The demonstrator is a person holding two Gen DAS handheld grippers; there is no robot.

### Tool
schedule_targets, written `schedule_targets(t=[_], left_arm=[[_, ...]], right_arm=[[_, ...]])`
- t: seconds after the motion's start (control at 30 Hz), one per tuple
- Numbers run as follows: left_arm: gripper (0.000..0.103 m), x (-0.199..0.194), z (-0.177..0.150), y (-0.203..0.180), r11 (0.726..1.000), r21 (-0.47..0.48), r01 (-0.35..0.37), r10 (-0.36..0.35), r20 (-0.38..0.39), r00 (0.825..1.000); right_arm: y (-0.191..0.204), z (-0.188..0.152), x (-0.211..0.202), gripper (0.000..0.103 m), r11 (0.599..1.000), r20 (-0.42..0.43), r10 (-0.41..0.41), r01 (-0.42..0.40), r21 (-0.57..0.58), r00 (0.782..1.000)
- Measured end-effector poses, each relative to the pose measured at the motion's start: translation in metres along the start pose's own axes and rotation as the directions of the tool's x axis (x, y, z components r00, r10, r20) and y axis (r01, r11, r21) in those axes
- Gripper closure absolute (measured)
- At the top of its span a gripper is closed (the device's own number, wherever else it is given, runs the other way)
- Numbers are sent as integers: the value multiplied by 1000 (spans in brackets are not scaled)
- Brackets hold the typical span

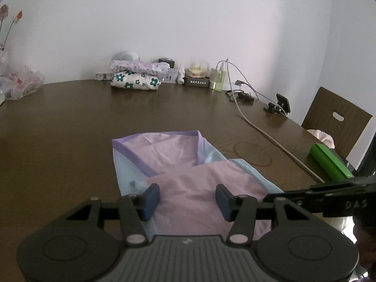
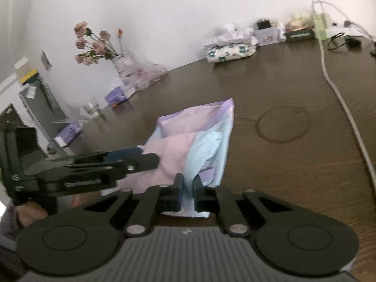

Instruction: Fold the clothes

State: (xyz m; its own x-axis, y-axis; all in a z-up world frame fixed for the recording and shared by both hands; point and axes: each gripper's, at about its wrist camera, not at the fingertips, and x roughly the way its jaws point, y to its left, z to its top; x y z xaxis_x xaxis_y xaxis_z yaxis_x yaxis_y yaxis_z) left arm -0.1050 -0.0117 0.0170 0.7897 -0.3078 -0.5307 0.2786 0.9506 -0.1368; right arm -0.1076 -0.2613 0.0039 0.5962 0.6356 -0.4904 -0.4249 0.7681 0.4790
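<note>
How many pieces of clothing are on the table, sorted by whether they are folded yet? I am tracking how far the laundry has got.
Folded and stacked at the wall: 2, the lilac print bundle on top of the flowered bundle.
Being folded: 1, the pink and blue garment, pinched by the right hand-held gripper; the left hand-held gripper is open above it.
Total: 3
</note>
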Motion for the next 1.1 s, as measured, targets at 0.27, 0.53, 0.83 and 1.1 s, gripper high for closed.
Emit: schedule_targets(t=[0.27,0.53,0.83,1.1], left_arm=[[34,-45,-20,29,992,-127,-27,29,19,999],[62,-52,-35,31,950,-301,89,-89,11,996],[69,-55,-22,42,970,-235,60,-64,-7,998],[90,-1,9,18,997,-64,-37,34,-52,998]], right_arm=[[-6,0,4,85,998,-20,19,-18,56,1000],[-8,1,12,91,995,-47,63,-59,78,997],[-1,17,5,67,1000,13,6,-5,-22,1000],[-2,48,44,85,994,28,-45,47,-97,999]])
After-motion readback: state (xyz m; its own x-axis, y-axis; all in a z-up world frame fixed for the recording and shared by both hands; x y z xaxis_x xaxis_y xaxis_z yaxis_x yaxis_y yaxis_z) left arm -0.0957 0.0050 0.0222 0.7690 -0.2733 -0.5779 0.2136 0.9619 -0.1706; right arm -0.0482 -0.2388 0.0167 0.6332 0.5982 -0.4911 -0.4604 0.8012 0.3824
